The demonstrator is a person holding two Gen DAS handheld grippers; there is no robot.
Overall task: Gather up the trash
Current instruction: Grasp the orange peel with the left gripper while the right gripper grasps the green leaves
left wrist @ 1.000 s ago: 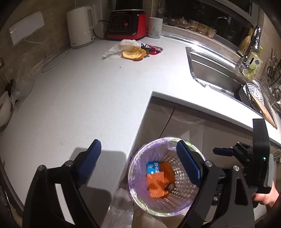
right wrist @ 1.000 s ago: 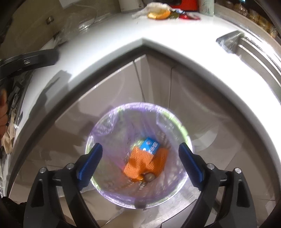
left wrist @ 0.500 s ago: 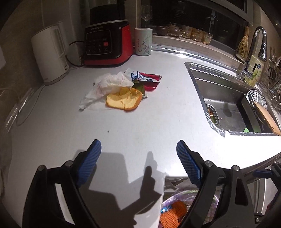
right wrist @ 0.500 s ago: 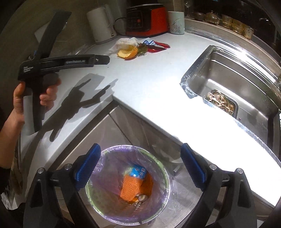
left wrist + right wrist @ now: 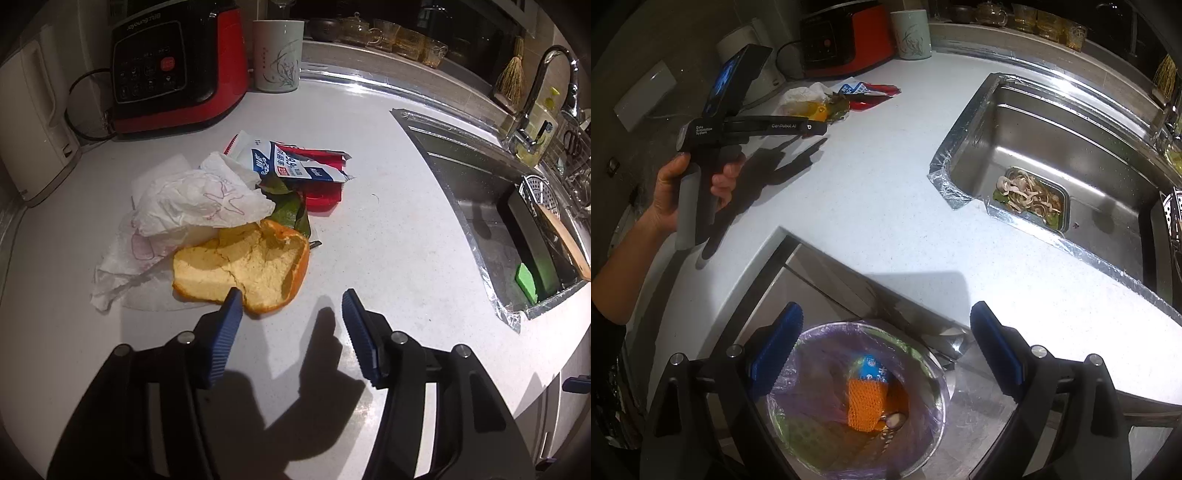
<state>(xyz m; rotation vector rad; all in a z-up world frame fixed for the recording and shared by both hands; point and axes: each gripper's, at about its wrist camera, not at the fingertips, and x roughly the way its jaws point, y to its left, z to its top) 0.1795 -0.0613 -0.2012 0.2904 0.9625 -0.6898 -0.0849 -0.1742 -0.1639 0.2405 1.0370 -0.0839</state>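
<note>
A trash pile lies on the white counter: an orange peel, a crumpled white tissue, green leaves and a blue, white and red wrapper. My left gripper is open and empty, its left fingertip at the peel's near edge. It also shows in the right wrist view, near the pile. My right gripper is open and empty above the bin, lined with a purple bag. The bin holds an orange net and a blue packet.
A red and black appliance, a white kettle and a mug stand behind the pile. The sink at right holds a tray of food scraps. The counter edge runs above the bin.
My left gripper moved from over the bin across the counter to the trash pile, and its jaws narrowed somewhat. My right gripper rose and pulled back from the bin, bringing counter and sink into view.
</note>
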